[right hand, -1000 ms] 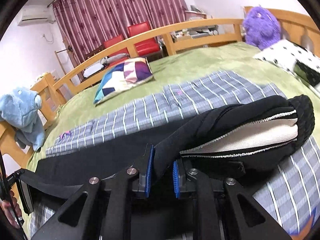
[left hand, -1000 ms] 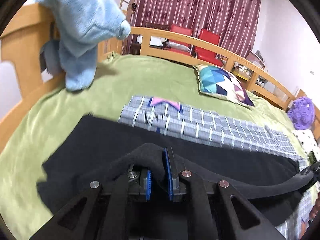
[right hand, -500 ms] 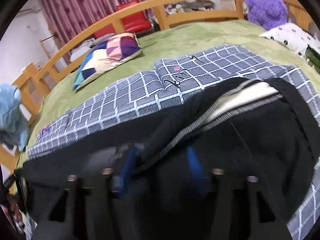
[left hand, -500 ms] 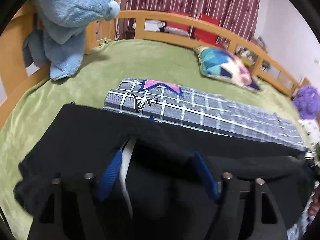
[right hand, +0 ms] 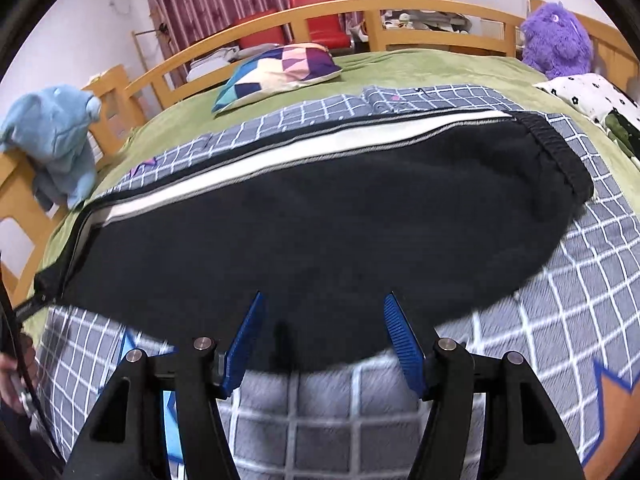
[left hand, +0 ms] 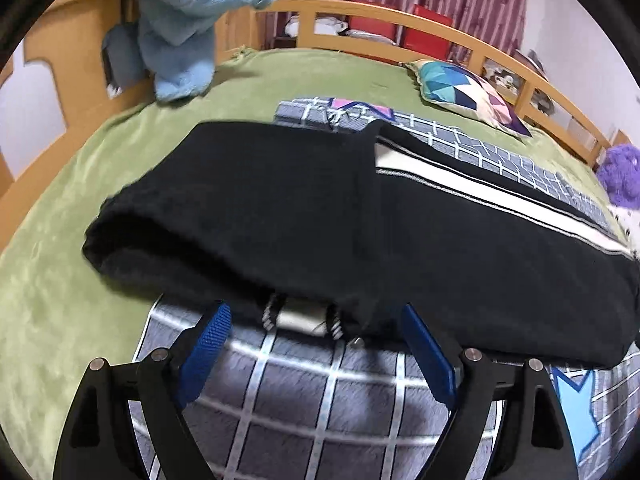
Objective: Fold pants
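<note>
**First lengthwise fold laid down, shorter folds still to come**

The black fleece pants with a white side stripe [right hand: 320, 208] lie flat on the grey checked blanket [right hand: 328, 432] over the green bedspread [left hand: 60, 248], one leg stacked on the other; judging by that, the lengthwise fold is done and the crosswise folds remain.

The left gripper [left hand: 316, 348] tilts down at the near edge by the cuffs, its jaws opening, with cloth lying between the blue pads [left hand: 206, 344] but unpinched. The right gripper [right hand: 324, 340] tilts down likewise near the waistband end, jaws parted and released, the hem just at its tips.
</note>
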A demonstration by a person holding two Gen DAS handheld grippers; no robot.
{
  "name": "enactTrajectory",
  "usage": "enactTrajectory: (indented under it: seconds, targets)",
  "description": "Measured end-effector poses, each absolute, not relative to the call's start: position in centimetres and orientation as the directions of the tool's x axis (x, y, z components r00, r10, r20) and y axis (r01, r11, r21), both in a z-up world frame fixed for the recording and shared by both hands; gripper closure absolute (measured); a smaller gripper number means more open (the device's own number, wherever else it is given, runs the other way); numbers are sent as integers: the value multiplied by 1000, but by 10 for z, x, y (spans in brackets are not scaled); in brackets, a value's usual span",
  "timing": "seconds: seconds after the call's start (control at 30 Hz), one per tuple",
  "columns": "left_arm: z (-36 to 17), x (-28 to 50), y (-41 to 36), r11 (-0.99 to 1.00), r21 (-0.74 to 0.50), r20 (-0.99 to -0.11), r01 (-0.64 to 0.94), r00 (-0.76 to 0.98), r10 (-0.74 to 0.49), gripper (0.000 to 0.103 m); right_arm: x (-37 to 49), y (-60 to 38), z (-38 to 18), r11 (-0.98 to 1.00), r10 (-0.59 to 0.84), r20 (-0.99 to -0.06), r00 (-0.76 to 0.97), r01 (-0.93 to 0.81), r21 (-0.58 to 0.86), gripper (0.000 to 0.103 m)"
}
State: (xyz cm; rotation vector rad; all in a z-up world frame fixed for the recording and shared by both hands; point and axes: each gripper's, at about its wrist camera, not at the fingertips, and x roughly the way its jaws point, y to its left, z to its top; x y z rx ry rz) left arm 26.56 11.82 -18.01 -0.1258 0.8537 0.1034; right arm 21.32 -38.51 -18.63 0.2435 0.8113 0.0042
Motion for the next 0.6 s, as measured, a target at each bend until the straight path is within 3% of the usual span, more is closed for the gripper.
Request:
enactTrajectory:
  seconds: [0.1,0.13,0.17,0.2,0.3,0.37,0.43,0.53,0.57,0.6]
  targets:
    - [-183,281,107,990,13,-746,-141,658,104,18,207,-378,-191,970,124,-725,677,71,231,41]
    - [-187,289,105,986,66,-744,-150,651,149,25,206,-376,-192,971,125,-728,674,69,230,41]
    - [-189,295,103,982,112,-744,-155,642,186,58,205,-375,-193,972,122,-730,672,69,226,41]
    - [-191,304,105,985,125,-751,-118,637,171,85,204,-373,-194,973,116,-731,672,70,219,41]
    - [-171,322,127,961,180,-674,-209,685,275,87,203,-372,-193,976,97,-728,679,78,203,41]
    - [-147,340,157,939,158,-626,-305,705,334,87,203,-375,-190,977,86,-721,688,85,198,41]
    - [-128,364,190,930,79,-643,-359,695,323,79,206,-377,-188,977,73,-718,692,95,191,41]
    - [-106,383,213,889,101,-629,-446,664,404,47,208,-380,-188,979,48,-725,687,111,170,41]
    - [-99,384,213,876,129,-601,-466,665,442,26,207,-381,-188,981,34,-727,685,117,157,41]
    - [-90,380,212,867,149,-566,-476,678,469,18,206,-381,-187,982,21,-728,685,125,145,41]
